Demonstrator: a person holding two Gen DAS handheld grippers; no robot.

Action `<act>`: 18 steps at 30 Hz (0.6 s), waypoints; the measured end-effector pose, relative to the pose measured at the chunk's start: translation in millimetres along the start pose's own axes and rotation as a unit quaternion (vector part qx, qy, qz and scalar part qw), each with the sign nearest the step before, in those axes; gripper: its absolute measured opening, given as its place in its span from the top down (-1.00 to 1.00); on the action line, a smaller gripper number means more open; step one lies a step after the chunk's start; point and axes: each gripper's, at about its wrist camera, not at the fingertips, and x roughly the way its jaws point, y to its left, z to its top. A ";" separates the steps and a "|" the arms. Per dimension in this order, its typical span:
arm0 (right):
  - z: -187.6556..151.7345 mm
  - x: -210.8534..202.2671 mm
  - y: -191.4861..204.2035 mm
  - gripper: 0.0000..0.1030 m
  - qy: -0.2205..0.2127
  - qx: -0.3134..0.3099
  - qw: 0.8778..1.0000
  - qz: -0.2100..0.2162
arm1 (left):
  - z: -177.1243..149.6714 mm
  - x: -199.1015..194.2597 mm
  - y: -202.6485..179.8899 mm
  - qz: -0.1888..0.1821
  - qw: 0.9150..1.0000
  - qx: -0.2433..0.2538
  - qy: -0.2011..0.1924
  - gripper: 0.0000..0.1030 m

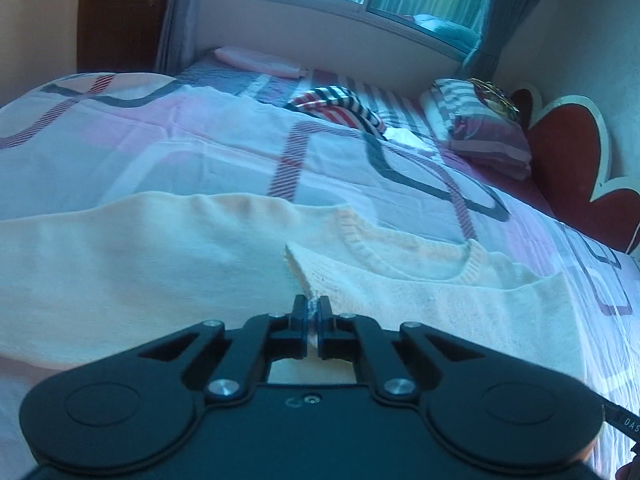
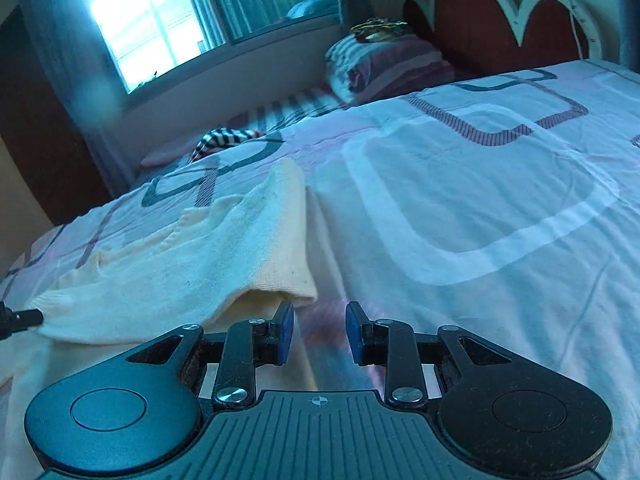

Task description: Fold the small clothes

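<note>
A cream knitted sweater with a ribbed round neckline (image 1: 200, 248) lies spread flat on the bed, over a pale bedsheet printed with pink, grey and striped rounded squares (image 1: 168, 136). The black left gripper (image 1: 311, 312) is closed tight on a folded edge of the sweater, a sliver of cream knit pinched between its blue pads, just below the neckline. The black right gripper (image 2: 319, 330) hovers at the sweater's other edge with its jaws partly apart and nothing between them; its left finger sits just beside the lifted cream hem. Farther off lie a striped folded garment (image 1: 340, 106), a striped pillow (image 1: 480, 128) and a red heart-shaped headboard (image 1: 568, 160).
</note>
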 end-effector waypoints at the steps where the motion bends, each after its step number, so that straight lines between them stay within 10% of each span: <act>1: -1.0 2.9 4.1 0.44 0.002 -0.007 1.000 0.002 | 0.4 -0.9 3.7 0.002 1.000 -0.001 0.000 0.94; 18: 7.1 27.2 9.0 0.45 0.010 -0.038 0.999 -0.024 | -10.1 3.8 33.8 0.028 1.000 -0.004 0.006 0.94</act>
